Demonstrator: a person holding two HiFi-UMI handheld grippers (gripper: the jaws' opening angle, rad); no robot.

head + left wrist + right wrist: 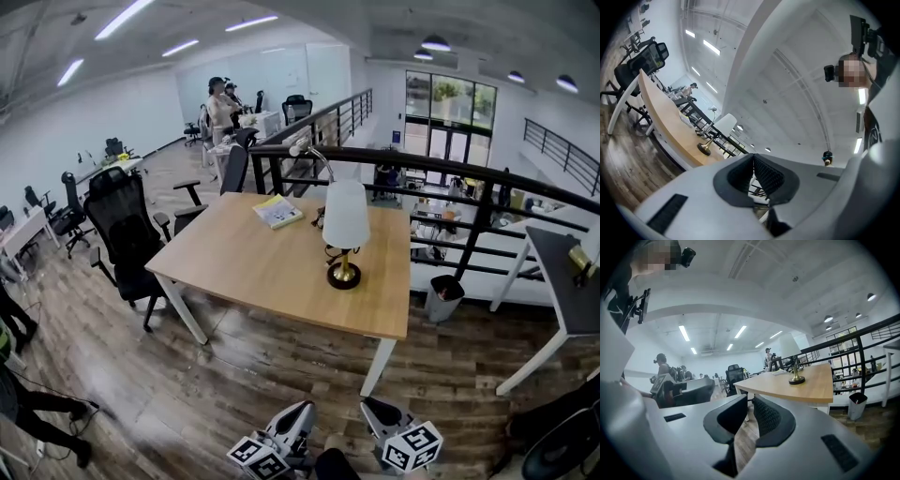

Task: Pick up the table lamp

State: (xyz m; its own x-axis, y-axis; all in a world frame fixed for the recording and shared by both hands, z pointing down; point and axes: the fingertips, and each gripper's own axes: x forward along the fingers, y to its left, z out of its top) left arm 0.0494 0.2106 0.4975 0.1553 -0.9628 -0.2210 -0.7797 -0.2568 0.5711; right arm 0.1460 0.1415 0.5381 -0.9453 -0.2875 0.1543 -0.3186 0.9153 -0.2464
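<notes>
Left gripper (300, 411) closed, right gripper (375, 411) slightly parted, both far from table lamp (345, 230)

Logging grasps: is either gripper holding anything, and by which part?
Nothing: left gripper and right gripper are empty; the lamp stands untouched on the table.

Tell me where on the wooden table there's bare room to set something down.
The table is bare across its near-left half, from the front edge to the book and lamp. A narrower strip lies free right of the lamp. Crowded: back middle.
</notes>
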